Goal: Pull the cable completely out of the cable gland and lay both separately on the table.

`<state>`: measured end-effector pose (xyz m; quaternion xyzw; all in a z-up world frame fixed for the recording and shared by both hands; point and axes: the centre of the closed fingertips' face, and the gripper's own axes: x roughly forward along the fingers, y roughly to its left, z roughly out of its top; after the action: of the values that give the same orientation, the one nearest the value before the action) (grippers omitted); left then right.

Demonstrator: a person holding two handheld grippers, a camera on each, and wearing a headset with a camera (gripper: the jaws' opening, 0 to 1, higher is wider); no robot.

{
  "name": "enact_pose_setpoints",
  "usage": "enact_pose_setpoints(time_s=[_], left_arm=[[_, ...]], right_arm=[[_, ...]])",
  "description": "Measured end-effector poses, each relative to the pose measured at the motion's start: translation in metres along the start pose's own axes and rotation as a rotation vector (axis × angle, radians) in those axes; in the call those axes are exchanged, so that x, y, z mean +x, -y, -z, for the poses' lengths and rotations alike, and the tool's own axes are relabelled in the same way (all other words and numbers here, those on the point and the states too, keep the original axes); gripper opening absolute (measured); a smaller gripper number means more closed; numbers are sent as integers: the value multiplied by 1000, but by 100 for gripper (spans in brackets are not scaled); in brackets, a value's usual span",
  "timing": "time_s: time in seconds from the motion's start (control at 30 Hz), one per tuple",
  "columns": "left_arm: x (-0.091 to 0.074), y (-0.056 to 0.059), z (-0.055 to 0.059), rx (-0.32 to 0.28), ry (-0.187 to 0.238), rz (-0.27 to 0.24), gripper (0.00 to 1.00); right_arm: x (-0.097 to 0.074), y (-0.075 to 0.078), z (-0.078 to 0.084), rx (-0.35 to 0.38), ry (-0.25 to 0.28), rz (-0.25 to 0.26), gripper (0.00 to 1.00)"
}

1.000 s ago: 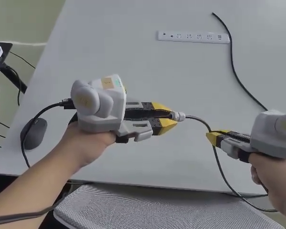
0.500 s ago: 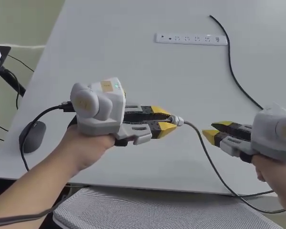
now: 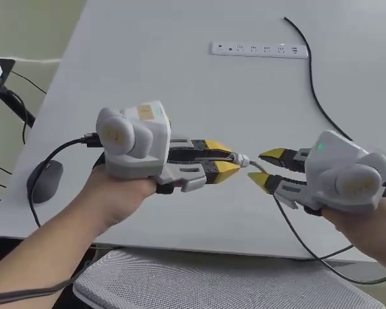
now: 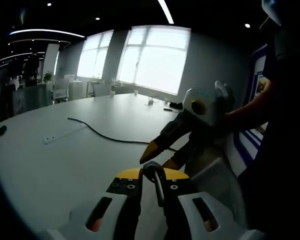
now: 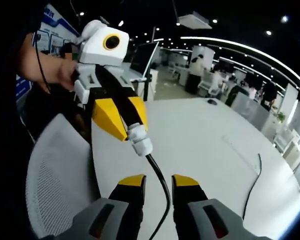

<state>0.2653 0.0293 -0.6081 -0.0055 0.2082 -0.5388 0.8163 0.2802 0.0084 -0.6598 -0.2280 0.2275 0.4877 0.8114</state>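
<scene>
Work surface: a white table (image 3: 180, 77) in an open office with large windows (image 4: 150, 60). A mesh chair (image 3: 180, 283) stands at the table's near edge. A power strip (image 3: 258, 49) with a black cord (image 3: 315, 84) lies at the far side.

Left gripper (image 3: 231, 162): held above the table's near edge, jaws clamped on the cable gland (image 3: 242, 158), which projects from the yellow tips.

Right gripper (image 3: 260, 166): jaws apart, tips just beside the gland.

The cable (image 3: 296, 228) leaves the gland. In the right gripper view it runs ungripped between the open jaws, then hangs past the table edge.
</scene>
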Motion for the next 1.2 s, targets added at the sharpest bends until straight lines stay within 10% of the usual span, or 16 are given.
enact_pose_setpoints(time_s=[0.53,1.2], left_arm=[[1,-1,4,-12,-3,-3,15],[3,-1,-2,-10,15,-6,15]], right_arm=[[0,-6,-17,-101,44,-12,2],[1,1,-5,-39,30,0,0]])
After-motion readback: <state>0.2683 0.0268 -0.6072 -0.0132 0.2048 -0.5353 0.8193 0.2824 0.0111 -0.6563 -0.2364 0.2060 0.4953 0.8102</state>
